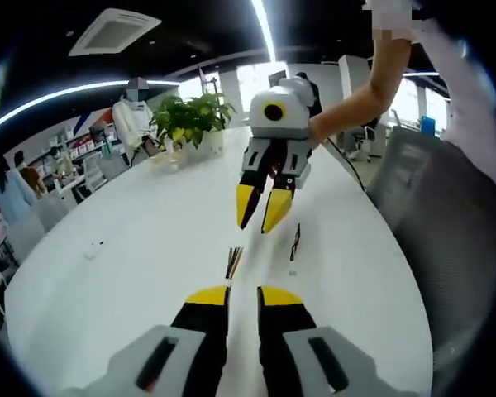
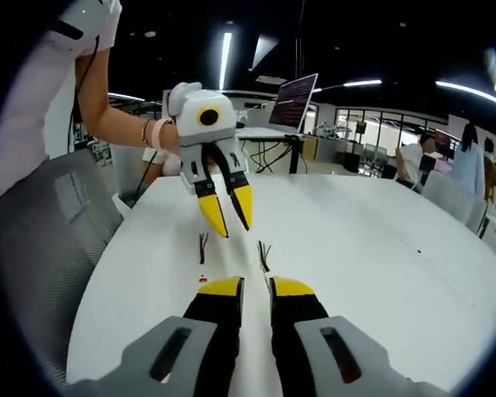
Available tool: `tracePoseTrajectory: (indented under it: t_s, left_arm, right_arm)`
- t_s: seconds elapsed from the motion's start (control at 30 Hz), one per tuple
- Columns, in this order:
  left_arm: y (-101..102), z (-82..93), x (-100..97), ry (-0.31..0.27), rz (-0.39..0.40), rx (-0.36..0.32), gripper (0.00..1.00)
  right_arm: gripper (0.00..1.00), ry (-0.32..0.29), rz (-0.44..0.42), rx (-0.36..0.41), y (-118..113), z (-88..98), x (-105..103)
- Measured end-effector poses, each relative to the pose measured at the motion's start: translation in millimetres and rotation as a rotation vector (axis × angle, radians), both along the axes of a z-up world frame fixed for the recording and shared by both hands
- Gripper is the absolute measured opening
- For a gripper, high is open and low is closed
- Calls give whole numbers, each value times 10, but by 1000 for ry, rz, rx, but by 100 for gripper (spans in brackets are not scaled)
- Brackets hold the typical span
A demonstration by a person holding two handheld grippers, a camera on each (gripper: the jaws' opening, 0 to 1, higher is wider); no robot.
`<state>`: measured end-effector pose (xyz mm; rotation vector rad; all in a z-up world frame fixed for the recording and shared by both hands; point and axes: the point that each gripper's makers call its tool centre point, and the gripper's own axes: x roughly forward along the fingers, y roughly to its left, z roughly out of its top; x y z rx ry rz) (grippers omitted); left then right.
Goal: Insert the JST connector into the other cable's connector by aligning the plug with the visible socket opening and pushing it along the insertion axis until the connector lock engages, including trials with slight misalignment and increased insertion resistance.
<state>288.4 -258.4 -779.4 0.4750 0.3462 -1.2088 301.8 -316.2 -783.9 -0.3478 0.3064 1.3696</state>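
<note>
Two short cable pieces lie on the white table (image 1: pixel 124 248) between my two grippers. In the left gripper view, a bundle of coloured wires (image 1: pixel 233 262) lies just beyond my left gripper (image 1: pixel 244 294), whose jaws stand slightly apart with nothing between them. A black cable with a small white end (image 1: pixel 293 246) lies to its right. My right gripper (image 1: pixel 260 217) hovers over the table beyond both, held by a person's hand. In the right gripper view, the dark fanned wires (image 2: pixel 264 255) lie ahead of my right gripper (image 2: pixel 256 287), which holds nothing. The black cable (image 2: pixel 202 246) lies left, under my left gripper (image 2: pixel 231 221).
A potted plant (image 1: pixel 190 120) stands at the table's far end. A grey chair (image 1: pixel 446 215) sits close beside the table's edge, also seen as the chair (image 2: pixel 50 231). A monitor on a stand (image 2: pixel 293 93) and several people are in the background.
</note>
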Motion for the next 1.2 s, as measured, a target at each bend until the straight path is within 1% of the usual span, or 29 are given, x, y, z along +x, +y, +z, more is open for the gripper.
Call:
tracePoseTrajectory:
  t_s: [0.07,0.13,0.17,0.2,0.27,0.37,0.43,0.63,0.7,0.87,1.0,1.07,1.2]
  left_arm:
    - [28,-28,-60,11,4,7,8]
    - [43,-58,-128,21,3,12,9]
    - [41,-68,-164,35,3,8,9]
    - [37,-81,-196,40,2,5,8]
    - [28,-140,-271,46,-5,9,8]
    - [36,-272,-339,55,0,49,9]
    - [32,-295,-361,61,4,45,10]
    - [15,-310,-381,69,11,37,10]
    - [15,-340,-386,63,10,48,10]
    - [35,-463,-415,83,11,62,10]
    - [18,-442,-406,107,30,14,10]
    - [16,-438,-396,102,33,13,10]
    - [23,-471,-377,99,31,22,10]
  right_arm:
    - [10,11,-7,1,-18,1,-50]
    - [10,4,-12,-10,-29,-15,-109]
    - [10,3,-13,-13,-33,-23,-129]
    - [9,15,-16,-10,-48,-39,-102]
    - [9,15,-19,-10,-54,-55,-133]
    - [8,15,-18,-25,-74,-125,-157]
    - [9,26,-12,-28,-74,-145,-205]
    - [9,57,-19,-37,-89,-224,-282]
    - [9,66,-18,-46,-90,-262,-305]
    - [9,83,-5,-57,-73,-318,-380]
    - [9,87,5,-71,-62,-381,-416]
    - [8,86,5,-90,-75,-456,-424]
    - [8,91,12,-104,-80,-534,-454]
